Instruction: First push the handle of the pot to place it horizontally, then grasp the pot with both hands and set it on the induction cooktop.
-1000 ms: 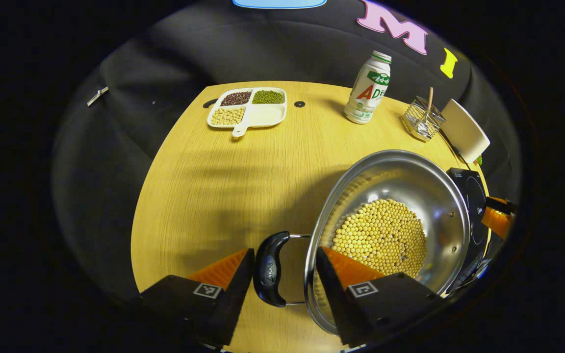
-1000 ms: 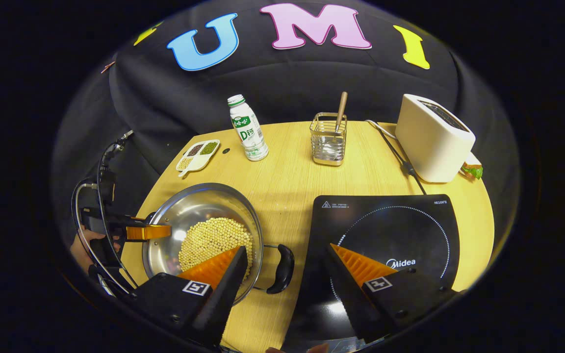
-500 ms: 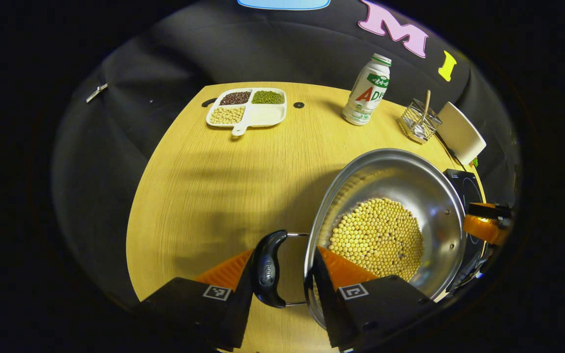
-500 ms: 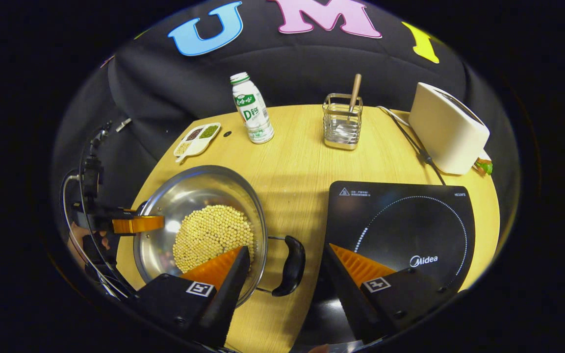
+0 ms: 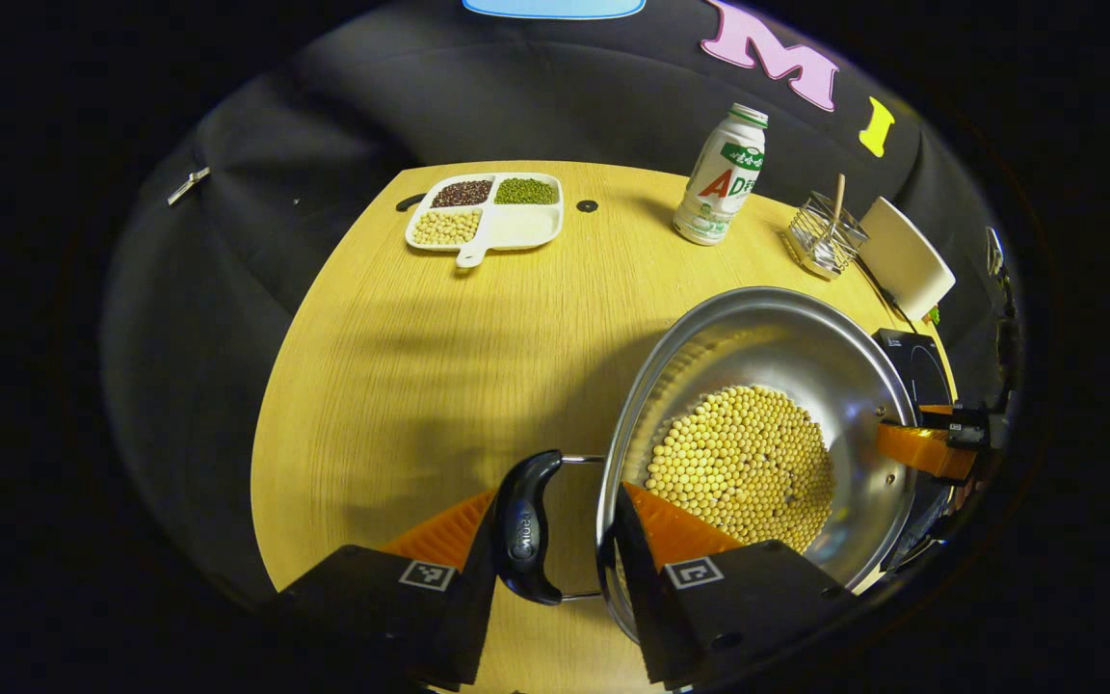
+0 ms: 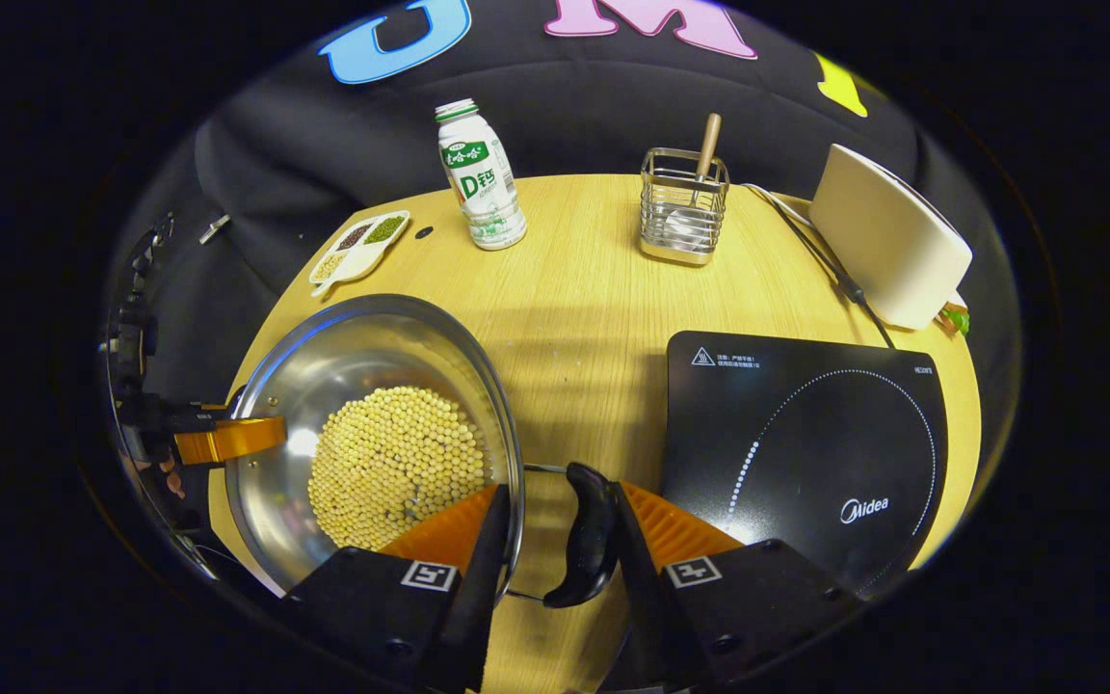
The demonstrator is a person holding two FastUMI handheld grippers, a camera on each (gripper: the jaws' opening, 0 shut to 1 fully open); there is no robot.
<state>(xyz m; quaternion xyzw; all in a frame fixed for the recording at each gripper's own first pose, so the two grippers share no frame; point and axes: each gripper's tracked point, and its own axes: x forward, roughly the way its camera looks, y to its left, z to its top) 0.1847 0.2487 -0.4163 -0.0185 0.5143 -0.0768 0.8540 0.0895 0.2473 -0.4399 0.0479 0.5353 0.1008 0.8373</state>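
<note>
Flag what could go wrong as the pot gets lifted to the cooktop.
1. The left hand-held gripper and right hand-held gripper each pinch a rounded handle plus the pot wall; either grip might slip.
2. The pot holds loose beans, so an uneven lift could tip it and spill them.
3. The cooktop lies close beside the right handle; a low carry might catch its edge.

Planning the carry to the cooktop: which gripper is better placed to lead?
Right, probably. The right gripper straddles the handle beside the induction cooktop; the left gripper sits on the pot's far side.
</note>
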